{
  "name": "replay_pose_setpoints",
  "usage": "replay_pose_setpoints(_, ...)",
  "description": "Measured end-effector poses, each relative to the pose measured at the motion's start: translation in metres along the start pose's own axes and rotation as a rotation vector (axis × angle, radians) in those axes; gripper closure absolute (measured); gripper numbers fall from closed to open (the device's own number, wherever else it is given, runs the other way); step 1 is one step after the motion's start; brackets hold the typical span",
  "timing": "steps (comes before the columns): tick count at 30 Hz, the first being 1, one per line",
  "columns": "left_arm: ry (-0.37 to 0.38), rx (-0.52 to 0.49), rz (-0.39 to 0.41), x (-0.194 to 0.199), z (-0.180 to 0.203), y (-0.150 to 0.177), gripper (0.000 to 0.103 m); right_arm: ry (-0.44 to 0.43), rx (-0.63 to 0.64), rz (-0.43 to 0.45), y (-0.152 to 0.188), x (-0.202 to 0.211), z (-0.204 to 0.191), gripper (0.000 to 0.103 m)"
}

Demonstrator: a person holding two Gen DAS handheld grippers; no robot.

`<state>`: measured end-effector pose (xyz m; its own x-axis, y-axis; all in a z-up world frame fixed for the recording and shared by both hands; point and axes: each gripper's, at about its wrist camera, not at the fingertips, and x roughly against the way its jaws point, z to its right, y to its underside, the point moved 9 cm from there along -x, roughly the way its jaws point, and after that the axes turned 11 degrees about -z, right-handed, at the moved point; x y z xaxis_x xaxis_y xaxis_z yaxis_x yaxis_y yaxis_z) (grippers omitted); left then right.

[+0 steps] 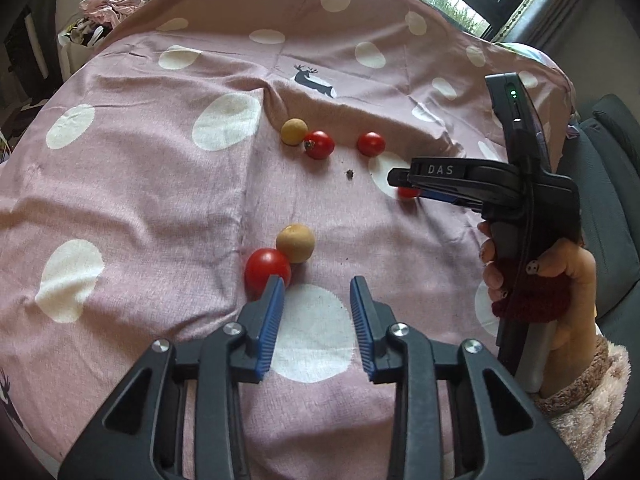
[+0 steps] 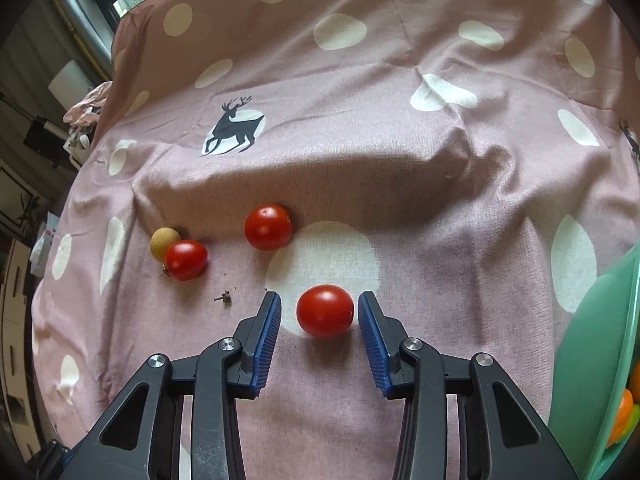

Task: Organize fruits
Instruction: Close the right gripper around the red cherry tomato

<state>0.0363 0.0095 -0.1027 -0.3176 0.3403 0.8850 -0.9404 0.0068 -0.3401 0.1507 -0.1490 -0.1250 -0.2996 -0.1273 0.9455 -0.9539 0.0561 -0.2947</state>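
In the right wrist view a red tomato (image 2: 325, 311) lies on the pink dotted cloth (image 2: 440, 240), right between the blue pads of my right gripper (image 2: 320, 299). A thin gap shows on each side, so the jaws stand open around it. In the left wrist view my left gripper (image 1: 318, 285) is open over a white dot with nothing between its fingers. A red tomato (image 1: 267, 270) sits just outside its left fingertip, touching a tan round fruit (image 1: 295, 243). The right gripper (image 1: 402, 184) shows there too, over its tomato (image 1: 408, 193).
Farther back lie a tan fruit (image 1: 294, 131) against a red tomato (image 1: 319, 144), and another tomato (image 1: 371, 143) to their right. A green bowl (image 2: 592, 340) holding an orange fruit (image 2: 624, 410) stands at the right. A hand (image 1: 560, 280) holds the right gripper. A dark stem crumb (image 1: 349, 174) lies mid-cloth.
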Motion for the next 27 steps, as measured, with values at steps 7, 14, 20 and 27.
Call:
replay_pose_setpoints(7,-0.041,0.047,0.001,-0.008,-0.013,-0.002,0.071,0.020,0.014,0.012,-0.001,-0.002,-0.001,0.060)
replay_pose_setpoints(14,-0.049,0.069,-0.026,-0.022,-0.011,-0.005,0.072,0.055,0.059,0.017,-0.001,-0.004,-0.005,0.060)
replay_pose_setpoints(20,-0.044,0.089,-0.006,-0.028,-0.009,-0.015,0.073,0.077,0.085,0.022,-0.001,-0.003,-0.004,0.067)
replay_pose_setpoints(27,-0.017,0.132,0.024,-0.025,-0.012,-0.023,0.073,0.079,0.097,0.033,0.000,-0.001,-0.002,0.072)
